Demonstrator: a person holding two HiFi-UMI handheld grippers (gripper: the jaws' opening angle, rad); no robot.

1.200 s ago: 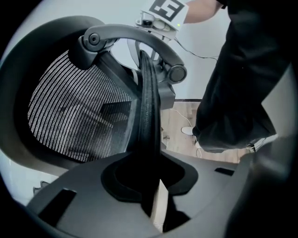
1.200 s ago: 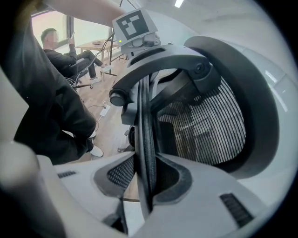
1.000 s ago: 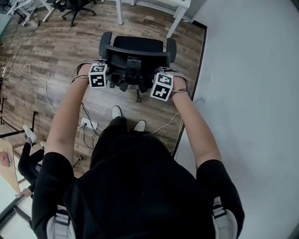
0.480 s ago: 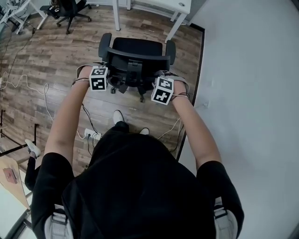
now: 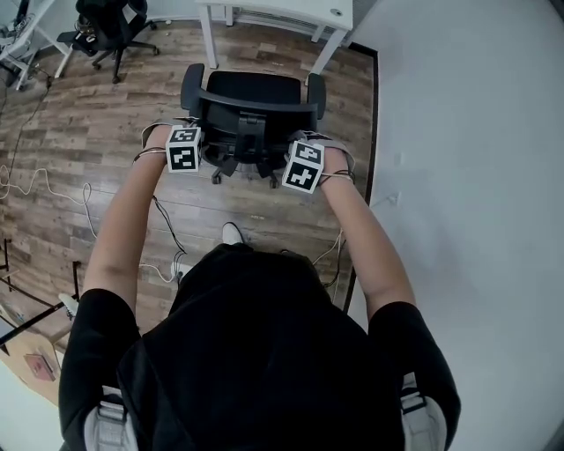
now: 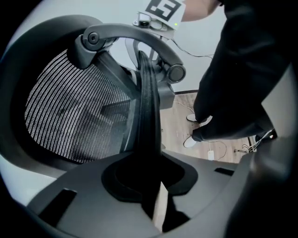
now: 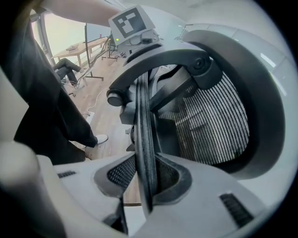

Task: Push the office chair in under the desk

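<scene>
The black office chair (image 5: 251,106) stands on the wood floor with its seat toward the white desk (image 5: 278,11) at the top edge. My left gripper (image 5: 189,146) is shut on the left rim of the mesh backrest (image 6: 70,116). That thin black rim (image 6: 149,121) runs between the jaws of the left gripper (image 6: 151,181). My right gripper (image 5: 298,164) is shut on the right rim (image 7: 143,139) of the backrest, which is pinched in the right gripper (image 7: 143,183). Both arms reach forward from the person's shoulders.
A white wall (image 5: 467,176) with a dark skirting (image 5: 374,123) runs close along the chair's right. Another black chair (image 5: 106,26) stands at the far left. Cables (image 5: 44,181) and a power strip (image 5: 181,264) lie on the floor behind the chair.
The chair and both grippers have moved forward toward the desk, whose top now shows more. The person has stepped forward behind them. Both grips are unchanged.
</scene>
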